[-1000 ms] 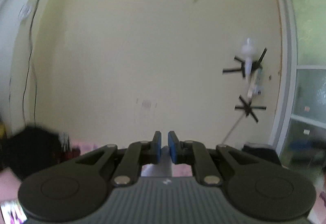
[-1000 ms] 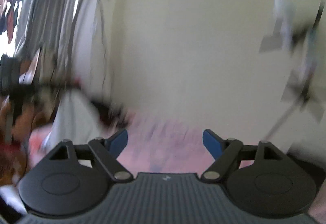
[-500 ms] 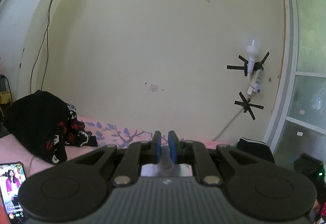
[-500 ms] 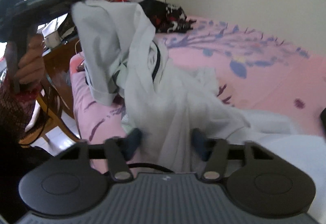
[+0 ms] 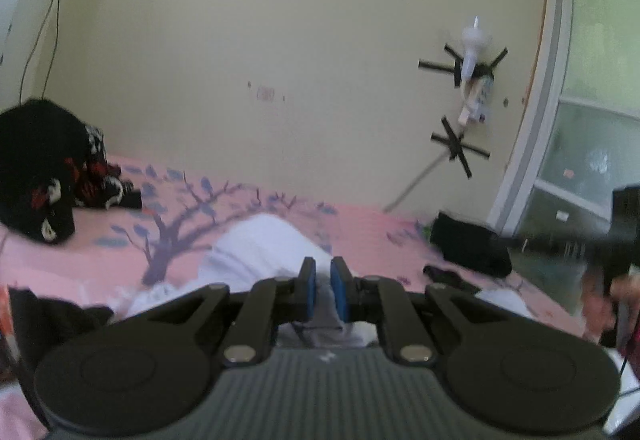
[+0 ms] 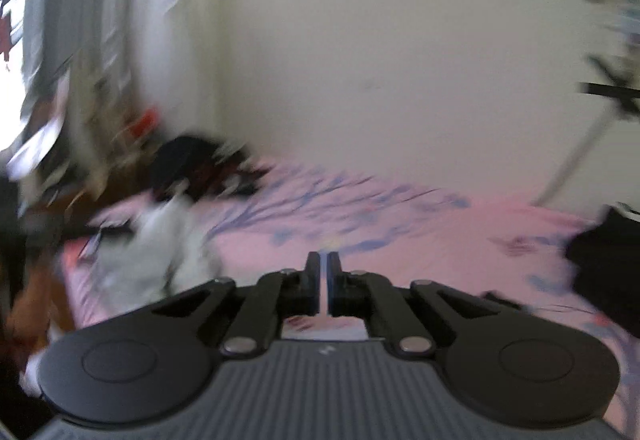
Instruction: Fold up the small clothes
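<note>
A pink bed (image 5: 100, 260) with a blue tree print fills the foreground. A white garment (image 5: 260, 244) lies bunched near the bed's middle; the left gripper (image 5: 322, 290) pinches a fold of it. The right gripper (image 6: 323, 288) has just been closing and is now shut on nothing, over bare sheet.
</note>
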Motion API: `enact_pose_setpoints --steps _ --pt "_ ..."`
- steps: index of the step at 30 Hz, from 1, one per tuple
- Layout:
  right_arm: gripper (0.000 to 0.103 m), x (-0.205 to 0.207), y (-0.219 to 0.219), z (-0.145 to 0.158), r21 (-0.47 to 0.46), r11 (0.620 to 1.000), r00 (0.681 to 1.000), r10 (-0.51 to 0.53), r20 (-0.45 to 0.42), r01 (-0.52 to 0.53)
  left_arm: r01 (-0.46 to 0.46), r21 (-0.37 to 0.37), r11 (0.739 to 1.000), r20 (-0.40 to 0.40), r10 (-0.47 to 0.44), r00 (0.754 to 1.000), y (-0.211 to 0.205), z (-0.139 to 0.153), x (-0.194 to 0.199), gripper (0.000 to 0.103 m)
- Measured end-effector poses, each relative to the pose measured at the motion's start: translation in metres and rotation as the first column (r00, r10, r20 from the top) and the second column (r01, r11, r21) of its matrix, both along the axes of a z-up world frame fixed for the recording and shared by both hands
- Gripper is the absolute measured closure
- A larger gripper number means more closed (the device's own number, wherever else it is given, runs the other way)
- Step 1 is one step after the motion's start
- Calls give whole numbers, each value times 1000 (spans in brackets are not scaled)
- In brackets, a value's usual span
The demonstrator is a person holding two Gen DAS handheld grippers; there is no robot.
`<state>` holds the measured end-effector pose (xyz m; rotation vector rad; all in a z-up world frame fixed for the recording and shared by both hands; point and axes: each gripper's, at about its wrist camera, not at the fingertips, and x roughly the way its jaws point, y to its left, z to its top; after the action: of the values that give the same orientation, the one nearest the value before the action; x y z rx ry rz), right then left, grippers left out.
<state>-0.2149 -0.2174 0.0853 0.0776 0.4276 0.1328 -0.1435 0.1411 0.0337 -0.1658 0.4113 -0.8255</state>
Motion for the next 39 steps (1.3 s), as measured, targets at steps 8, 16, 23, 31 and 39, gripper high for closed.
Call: enact_pose_setpoints --steps 8,16,23,31,39 --pt "103 -3 -18 -21 165 985 994 73 -84 -58 1 73 997 -12 0 1000 2 -18 1 92" --pt "36 10 26 -43 124 967 966 236 -109 -222 7 127 992 47 -13 999 5 -9 -13 38" --pt "38 12 33 -53 147 955 950 278 -140 -257 -2 31 1000 -57 4 998 23 4 7 9" --pt "38 12 36 -60 160 950 943 292 -158 -268 63 -19 998 -214 -65 975 7 -4 49 7" --pt "37 9 35 -63 166 954 948 276 -160 -250 120 -65 991 -243 -132 961 -7 4 58 28"
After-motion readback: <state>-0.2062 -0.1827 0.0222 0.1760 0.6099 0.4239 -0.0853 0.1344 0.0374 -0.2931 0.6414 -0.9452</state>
